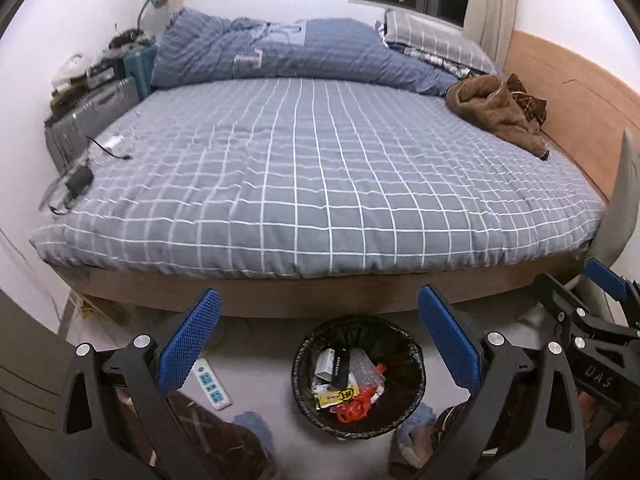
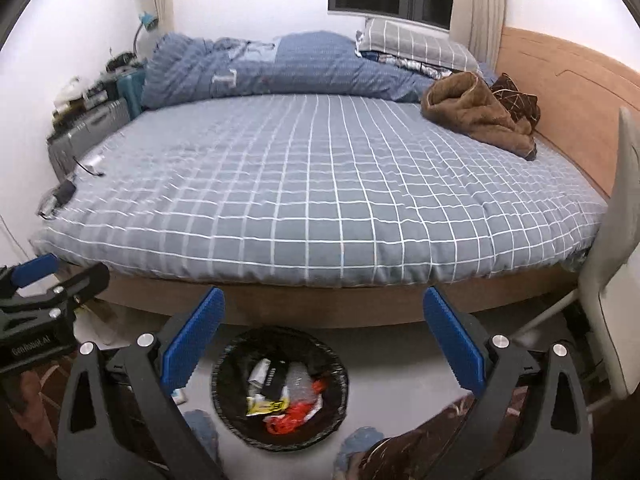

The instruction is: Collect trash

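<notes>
From where I sit, the main risk is mistaking belongings for trash. At the left edge of the grey white-checked bedspread lie a black cable, a small dark gadget and some clear plastic (possibly a wrapper, though I cannot tell). If I grab the cable or gadget by mistake, something useful ends up in the bin. The clear plastic is thin and lies flat on soft fabric, so a pinch there could snag the bedspread along with it. A crumpled brown fleece garment near the right edge beside the wooden headboard looks like clothing, not rubbish, and I would leave it.

The round black-lined waste bin stands on the pale floor just below the foot edge of the bed, between my two tools. It already holds boxes, a yellow packet and red plastic scraps. It stands close to the person's feet and could be kicked over when stepping towards the bed's left edge.

My left gripper has its blue-padded jaws spread wide, holding and touching nothing. My right gripper is likewise spread wide and empty, hanging above the bin.
</notes>
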